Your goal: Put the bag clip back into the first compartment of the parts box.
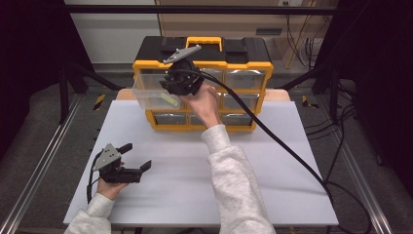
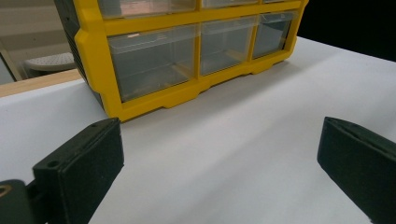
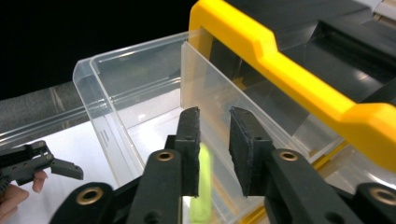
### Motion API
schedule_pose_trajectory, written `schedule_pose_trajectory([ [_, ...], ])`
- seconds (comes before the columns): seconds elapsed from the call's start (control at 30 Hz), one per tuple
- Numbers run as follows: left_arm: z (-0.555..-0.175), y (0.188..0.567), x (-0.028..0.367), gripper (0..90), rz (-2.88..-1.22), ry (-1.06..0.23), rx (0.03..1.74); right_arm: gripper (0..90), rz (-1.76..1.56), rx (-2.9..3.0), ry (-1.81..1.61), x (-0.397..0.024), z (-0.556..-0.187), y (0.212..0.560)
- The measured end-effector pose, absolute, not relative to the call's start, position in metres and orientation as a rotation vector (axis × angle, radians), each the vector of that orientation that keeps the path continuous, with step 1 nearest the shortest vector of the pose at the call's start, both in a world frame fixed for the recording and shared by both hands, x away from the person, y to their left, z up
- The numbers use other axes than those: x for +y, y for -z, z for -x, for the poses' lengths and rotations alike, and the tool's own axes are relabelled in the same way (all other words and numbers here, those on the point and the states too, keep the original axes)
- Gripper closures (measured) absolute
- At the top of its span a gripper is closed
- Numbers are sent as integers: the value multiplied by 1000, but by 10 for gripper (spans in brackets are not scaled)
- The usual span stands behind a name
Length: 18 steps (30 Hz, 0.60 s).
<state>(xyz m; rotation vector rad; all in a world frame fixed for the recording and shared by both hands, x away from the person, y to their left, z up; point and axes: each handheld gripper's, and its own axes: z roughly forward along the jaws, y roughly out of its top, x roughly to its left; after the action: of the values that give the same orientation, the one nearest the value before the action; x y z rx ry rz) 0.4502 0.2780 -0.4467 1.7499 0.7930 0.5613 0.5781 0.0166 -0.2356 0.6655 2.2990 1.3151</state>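
I keep the right tool [image 3: 212, 154] over the pulled-out drawer [image 3: 121, 93] at the top left of the organizer [image 1: 202, 87]. Its jaws stand a little apart and press on nothing. The green piece [image 3: 201, 186] lies below them, on the drawer floor, and I judge it free.

The left tool [image 1: 134, 168] rests low on the bench [image 1: 195, 180], wide open and empty, well apart from the organizer.

The risks I see: when I lift out, a jaw can catch the clear divider [image 3: 205, 79] or the drawer wall and pull the drawer further out, maybe tip it. If I push the drawer in unevenly, it can jam.

I can read no brand or label; the faint marks on the drawer wall are too small.
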Motion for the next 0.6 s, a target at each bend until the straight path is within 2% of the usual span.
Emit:
schedule_pose_trajectory([
  [0.13,-450,447,278,2,-1749,-560,794,665,-649,2263,-1349,12,-574,233],
  [0.27,-450,447,278,2,-1748,-559,795,574,-630,2220,-1385,7,-569,228],
  [0.47,-450,447,278,2,-1751,-559,794,334,-646,2124,-1452,-3,-560,221],
  [0.6,-450,447,278,2,-1750,-558,795,229,-643,2079,-1480,-10,-552,217],
])
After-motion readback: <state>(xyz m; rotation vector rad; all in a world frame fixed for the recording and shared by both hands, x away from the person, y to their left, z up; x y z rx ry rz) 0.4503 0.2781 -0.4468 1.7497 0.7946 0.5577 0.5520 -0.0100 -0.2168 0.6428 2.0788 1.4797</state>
